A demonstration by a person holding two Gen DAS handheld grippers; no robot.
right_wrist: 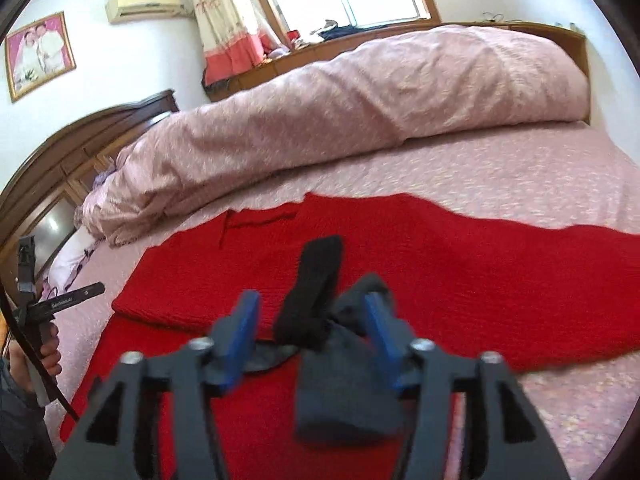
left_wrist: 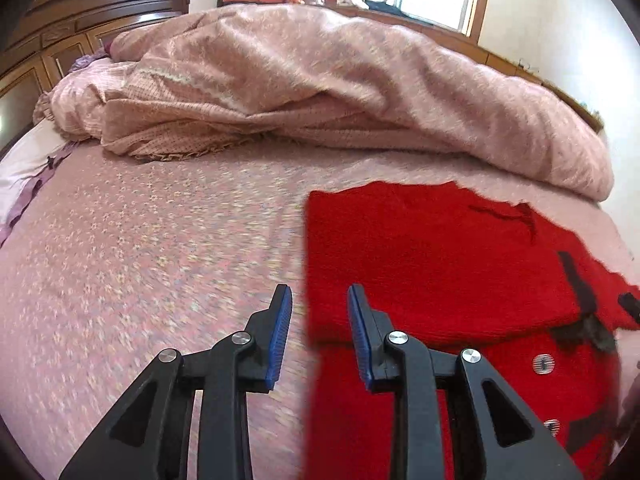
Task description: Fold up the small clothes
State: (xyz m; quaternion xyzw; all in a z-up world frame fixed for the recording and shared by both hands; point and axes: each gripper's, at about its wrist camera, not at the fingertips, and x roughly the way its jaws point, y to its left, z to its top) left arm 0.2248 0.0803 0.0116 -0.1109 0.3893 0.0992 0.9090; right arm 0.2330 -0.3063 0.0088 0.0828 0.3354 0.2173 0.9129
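A small red knitted garment [left_wrist: 432, 256] with black trim and silver buttons lies on the pink bedspread [left_wrist: 140, 240], one part folded over itself. My left gripper [left_wrist: 319, 300] is open and empty, just above the garment's left edge. In the right wrist view the garment [right_wrist: 460, 264] spreads across the middle, and its black bow [right_wrist: 316, 288] lies between the fingers of my right gripper [right_wrist: 310, 312]. That gripper is open and hovers low over the bow, which stays on the garment.
A rolled pink duvet [left_wrist: 320, 80] runs along the far side of the bed, also seen in the right wrist view [right_wrist: 340, 108]. A wooden headboard [left_wrist: 80, 20] stands at the left. The person's left hand and gripper handle [right_wrist: 36, 320] show at the left edge.
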